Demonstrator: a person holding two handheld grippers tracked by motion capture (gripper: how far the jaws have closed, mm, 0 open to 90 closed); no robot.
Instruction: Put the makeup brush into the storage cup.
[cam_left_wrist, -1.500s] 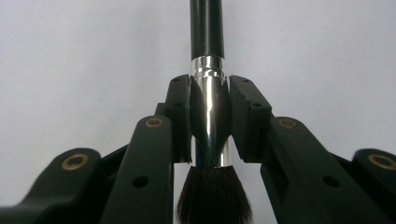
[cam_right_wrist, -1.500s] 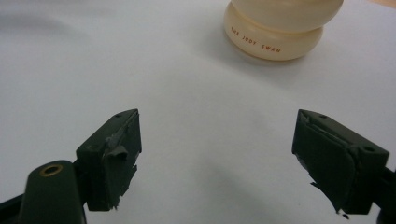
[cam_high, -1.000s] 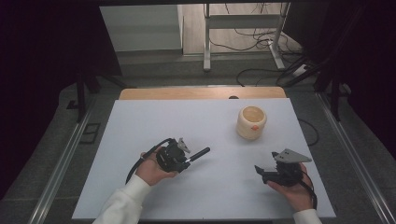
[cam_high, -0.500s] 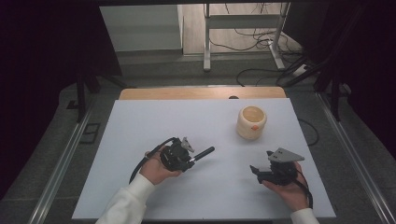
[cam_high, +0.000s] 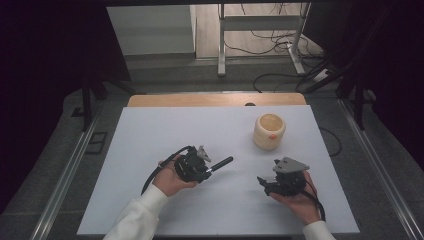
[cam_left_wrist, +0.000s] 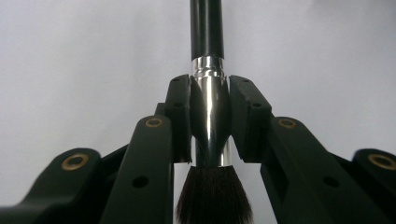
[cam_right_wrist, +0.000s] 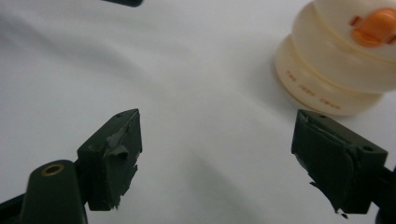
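Brush: a makeup brush (cam_left_wrist: 208, 116) with a black handle and a silver ferrule, pinched at the ferrule between the jaws of the left gripper (cam_high: 196, 167); the dark bristles point back toward the hand, and the handle (cam_high: 221, 163) sticks out forward and to the right, low over the white table (cam_high: 150, 135)
Left gripper: pressed tight on the brush; against the frames of a second ago it has hardly shifted, the handle keeping the same slant toward the pot
Right gripper (cam_high: 272, 184): jaws spread wide with nothing between them; it has slid a little leftward and inward since a second ago, toward the brush
Pot: a cream ribbed pot (cam_high: 269, 131) with an orange mark on its side, upright, beyond the right gripper, well apart from the brush
Meaning: the brush is secured; the empty gripper closing in suggests a handover or a steadying of the pot comes next, though I cannot tell which
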